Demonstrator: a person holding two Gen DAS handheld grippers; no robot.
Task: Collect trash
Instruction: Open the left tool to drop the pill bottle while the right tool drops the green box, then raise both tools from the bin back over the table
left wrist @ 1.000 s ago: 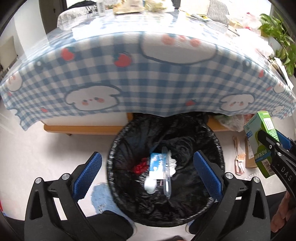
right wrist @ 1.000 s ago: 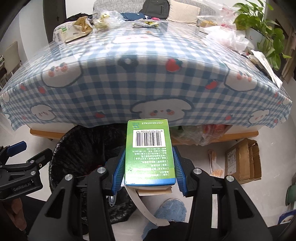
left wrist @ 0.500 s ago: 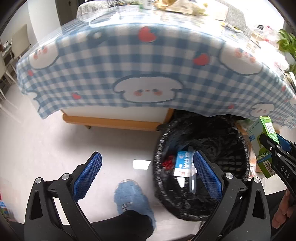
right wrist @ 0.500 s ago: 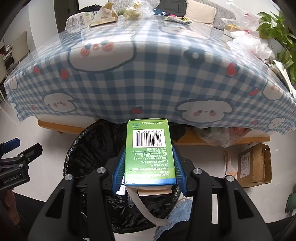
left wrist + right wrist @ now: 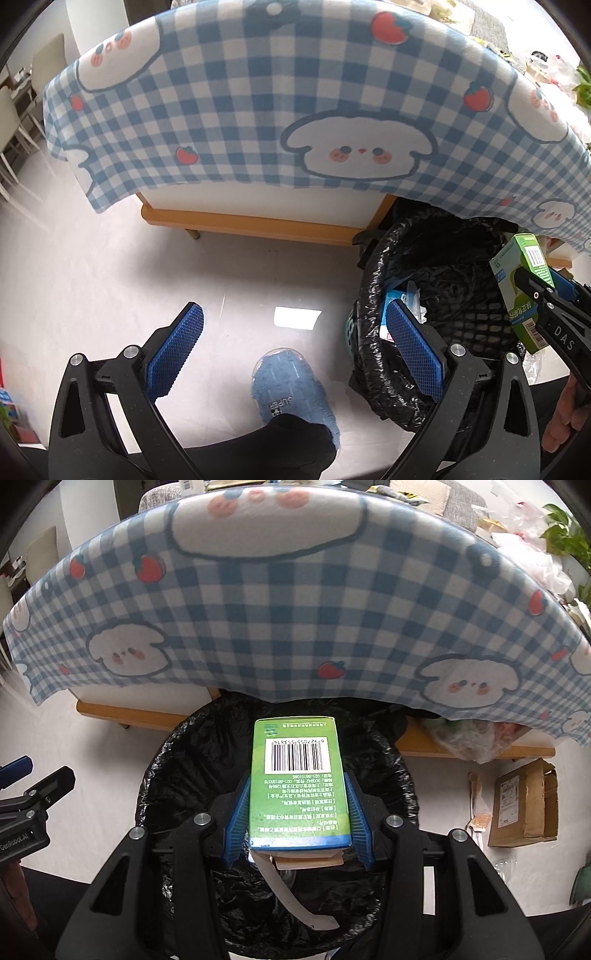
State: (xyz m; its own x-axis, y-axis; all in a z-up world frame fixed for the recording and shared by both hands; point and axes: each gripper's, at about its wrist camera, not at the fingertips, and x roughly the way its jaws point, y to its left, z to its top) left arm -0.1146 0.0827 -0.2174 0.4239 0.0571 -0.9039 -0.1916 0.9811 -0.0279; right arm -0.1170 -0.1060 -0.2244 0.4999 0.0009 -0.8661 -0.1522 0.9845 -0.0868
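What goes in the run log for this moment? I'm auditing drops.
right gripper: shut on green carton | over bin | left gripper: open, empty

Now centred over the black-lined trash bin (image 5: 177, 775) with the green carton (image 5: 297, 786), no longer left of the right gripper (image 5: 295, 823). Shifted left off the bin, the left gripper (image 5: 291, 347), now above bare floor (image 5: 110, 280) and a blue slipper (image 5: 291, 391).

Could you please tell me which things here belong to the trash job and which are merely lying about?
Job: green carton clamped in right gripper; bin under it; open, empty left gripper.

Lying about: tablecloth, cardboard box, slipper, plant.
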